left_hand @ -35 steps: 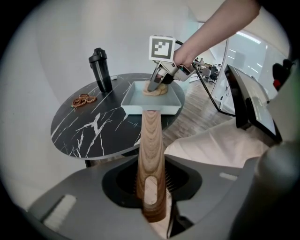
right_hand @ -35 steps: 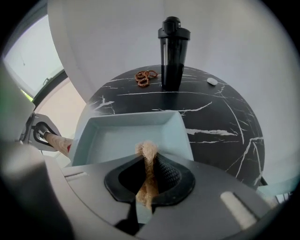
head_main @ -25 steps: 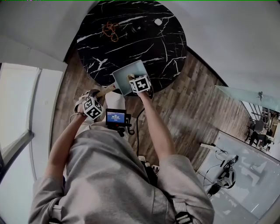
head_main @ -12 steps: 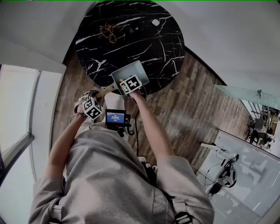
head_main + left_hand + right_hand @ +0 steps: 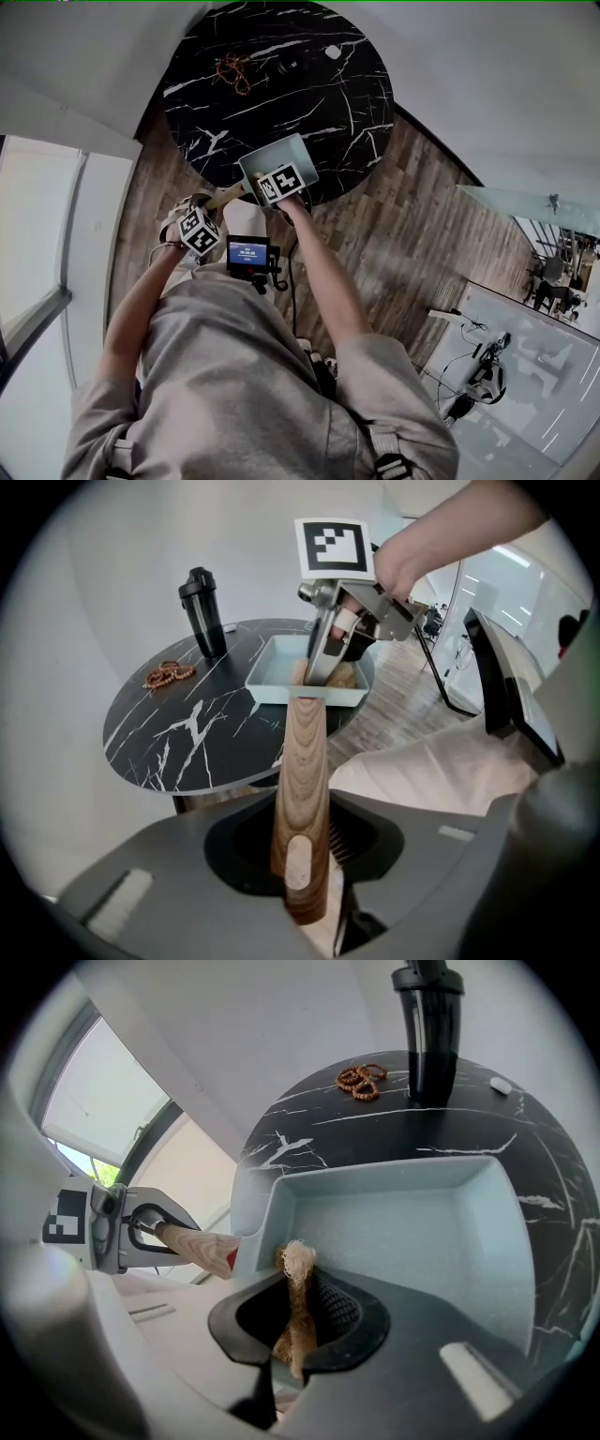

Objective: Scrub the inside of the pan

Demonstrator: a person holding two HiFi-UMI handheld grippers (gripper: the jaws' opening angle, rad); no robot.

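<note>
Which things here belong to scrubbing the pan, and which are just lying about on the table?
In the job:
- pan
- handle
- scrubber

Lying about:
- bottle
- beads
- small white item

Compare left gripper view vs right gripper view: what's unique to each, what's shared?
Left only: the right tool from outside, over the pan, with the hand on it; the wooden floor. Right only: most of the pan's floor, the right tool's jaws shut on the scrubber, the window, the left tool. Both: the pan's wooden handle, the marble table, the bottle, the beads.
</note>
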